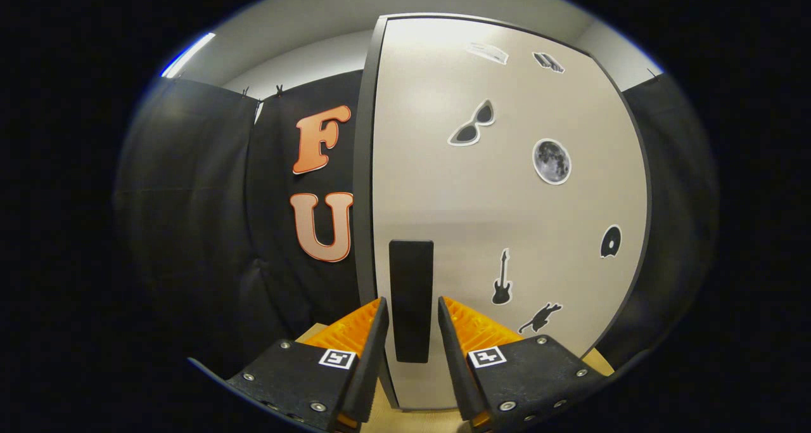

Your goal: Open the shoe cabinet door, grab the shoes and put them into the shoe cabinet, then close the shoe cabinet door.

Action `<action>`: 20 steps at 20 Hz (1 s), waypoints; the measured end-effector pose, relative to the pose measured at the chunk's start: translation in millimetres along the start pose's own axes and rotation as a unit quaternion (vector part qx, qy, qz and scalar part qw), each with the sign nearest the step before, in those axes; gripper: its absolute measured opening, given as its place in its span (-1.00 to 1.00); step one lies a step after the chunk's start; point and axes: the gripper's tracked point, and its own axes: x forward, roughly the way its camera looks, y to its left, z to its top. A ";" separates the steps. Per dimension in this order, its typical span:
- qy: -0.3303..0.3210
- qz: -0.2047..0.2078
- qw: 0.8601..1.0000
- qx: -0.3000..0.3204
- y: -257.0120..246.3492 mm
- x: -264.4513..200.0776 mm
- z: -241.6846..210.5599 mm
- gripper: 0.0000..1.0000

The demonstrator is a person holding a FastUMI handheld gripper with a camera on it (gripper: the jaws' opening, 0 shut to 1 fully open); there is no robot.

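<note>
Currently logged: step one of the task, opening the door. Item one, shoe cabinet [507, 198]: a tall pale unit at centre and right of the frame, standing on a light wooden surface [412, 417] seen at lower centre between the fingers. Its door [443, 186] is closed, the dark edge running down its left side; contents therefore hidden, and nothing can be said of what is inside. Item two, handle [411, 300]: a dark upright bar at lower centre of the door, near its left edge. Item three, gripper [412, 309]: fingers spread, one to each side of the handle, a visible gap on both sides, so they bracket the bar and do not pinch it. Item four, decoration: stickers on the door face, among them sunglasses [472, 123] at upper centre, a moon [551, 161] to the right, a guitar [502, 278] and a cat [540, 317] lower down. Shoes: none catalogued at this position. Judged next requirement: press the fingers together on the bar, then draw it outward along the door's swing, likely hinged on the right; a loose pinch could slip off the smooth bar.
</note>
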 end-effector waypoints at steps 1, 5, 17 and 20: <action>0.002 0.001 1.000 -0.003 1.2 5.4 -2.4 -0.06; 0.010 -0.018 1.000 0.002 0.9 17.1 -8.1 -0.25; 0.023 -0.009 1.000 0.012 2.6 15.9 -10.5 -0.64; 0.017 -0.011 1.000 0.000 2.1 11.8 -8.7 -0.65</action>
